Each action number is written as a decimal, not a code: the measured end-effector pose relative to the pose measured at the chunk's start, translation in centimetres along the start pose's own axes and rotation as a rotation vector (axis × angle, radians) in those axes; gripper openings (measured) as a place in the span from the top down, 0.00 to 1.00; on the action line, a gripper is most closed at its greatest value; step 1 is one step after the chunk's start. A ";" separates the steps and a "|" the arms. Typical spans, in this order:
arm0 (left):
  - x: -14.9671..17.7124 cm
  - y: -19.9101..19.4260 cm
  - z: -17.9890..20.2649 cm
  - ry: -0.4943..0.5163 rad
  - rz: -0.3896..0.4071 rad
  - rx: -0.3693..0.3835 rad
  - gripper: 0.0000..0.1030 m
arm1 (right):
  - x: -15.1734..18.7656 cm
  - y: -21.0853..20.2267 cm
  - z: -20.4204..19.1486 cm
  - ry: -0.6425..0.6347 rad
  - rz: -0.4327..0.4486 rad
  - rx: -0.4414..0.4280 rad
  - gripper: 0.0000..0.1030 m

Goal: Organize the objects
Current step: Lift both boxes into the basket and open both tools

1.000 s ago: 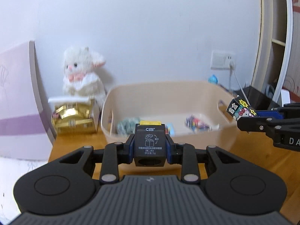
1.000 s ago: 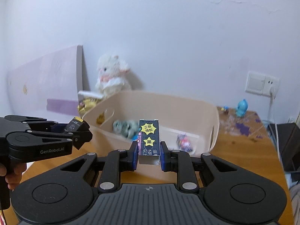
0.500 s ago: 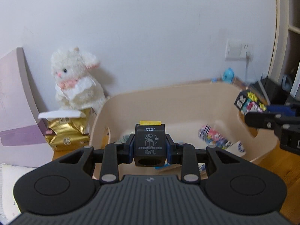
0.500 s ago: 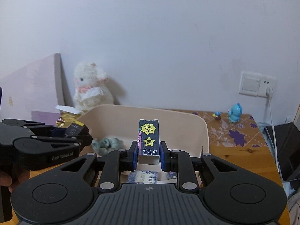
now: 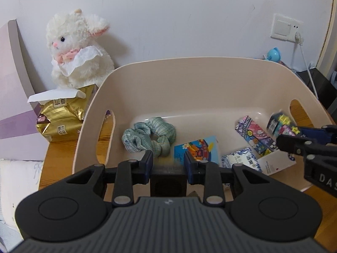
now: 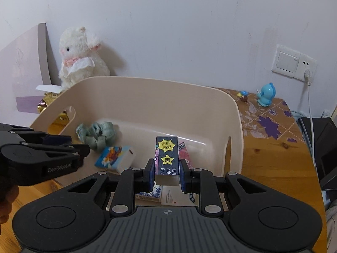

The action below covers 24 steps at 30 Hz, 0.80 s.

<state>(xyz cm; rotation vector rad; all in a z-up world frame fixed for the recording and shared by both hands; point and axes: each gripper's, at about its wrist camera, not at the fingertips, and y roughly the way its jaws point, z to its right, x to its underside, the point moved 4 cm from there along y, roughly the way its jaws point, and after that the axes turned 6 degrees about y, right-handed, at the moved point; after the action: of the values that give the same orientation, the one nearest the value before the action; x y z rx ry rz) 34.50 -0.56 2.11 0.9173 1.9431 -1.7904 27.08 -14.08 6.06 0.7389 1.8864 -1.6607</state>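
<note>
Left gripper: clenched on a small black box at bottom centre of its own view, above the near edge of the bin; in the right wrist view it comes in from the left edge.
Right gripper: grasping a tall dark carton with yellow star labels — upright between the blue pads, low centre of the frame; in the left wrist view the carton is blurred at the right edge.
Bin: beige plastic, handle cut-outs in both end walls, fills the middle of both views and stands on a wooden table.
Inside the bin: a green checked scrunchie left of centre; a blue picture pack just right of it; a patterned purple-and-white carton lying further right; a blue-and-white tissue pack and a white card near the front wall.
Outside the bin: a white plush lamb at upper left against the wall, above a gold foil packet; a small blue figurine on a flowered cloth at right, below a wall socket.
Person: part of a hand shows at the lower left edge — behind the left gripper.
</note>
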 end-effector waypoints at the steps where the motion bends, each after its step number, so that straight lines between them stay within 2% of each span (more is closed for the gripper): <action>1: 0.0 -0.2 0.1 0.005 0.010 0.003 0.66 | 0.1 -0.1 0.0 -0.004 0.005 -0.002 0.70; 3: -0.1 -0.8 0.1 0.014 0.030 -0.009 0.55 | 0.1 -0.6 -0.1 -0.014 0.021 -0.004 0.62; 4: -0.2 -1.2 0.1 0.014 0.043 -0.015 0.45 | 0.0 -0.9 -0.1 -0.018 0.026 -0.005 0.53; 5: -0.3 -1.6 0.0 0.009 0.062 -0.022 0.36 | 0.0 -1.2 0.0 -0.019 0.033 -0.004 0.49; 7: -0.5 -2.5 -0.3 -0.003 0.090 -0.034 0.30 | -0.1 -2.1 -0.1 -0.023 0.052 -0.010 0.37; 9: -0.6 -3.5 -0.5 -0.010 0.117 -0.041 0.26 | -0.2 -3.2 -0.2 -0.029 0.075 -0.014 0.30; 11: -0.4 -4.5 -0.8 -0.018 0.152 -0.063 0.18 | -0.2 -4.2 -0.2 -0.028 0.096 -0.021 0.25; 15: 0.3 -6.5 -1.2 -0.054 0.199 -0.073 0.14 | 0.2 -6.5 -0.2 -0.031 0.155 -0.028 0.22; 18: 1.2 -7.9 -1.2 -0.053 0.220 -0.075 0.14 | 0.8 -8.1 -0.3 -0.031 0.175 -0.046 0.14; 24: 4.0 -10.8 -0.2 -0.042 0.258 -0.069 0.14 | 2.8 -10.8 -0.7 -0.041 0.199 -0.042 0.12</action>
<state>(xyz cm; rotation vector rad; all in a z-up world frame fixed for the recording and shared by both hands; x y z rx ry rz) 24.46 0.59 7.70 1.0452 1.7587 -1.5746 17.51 -14.32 11.87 0.8399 1.7528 -1.4966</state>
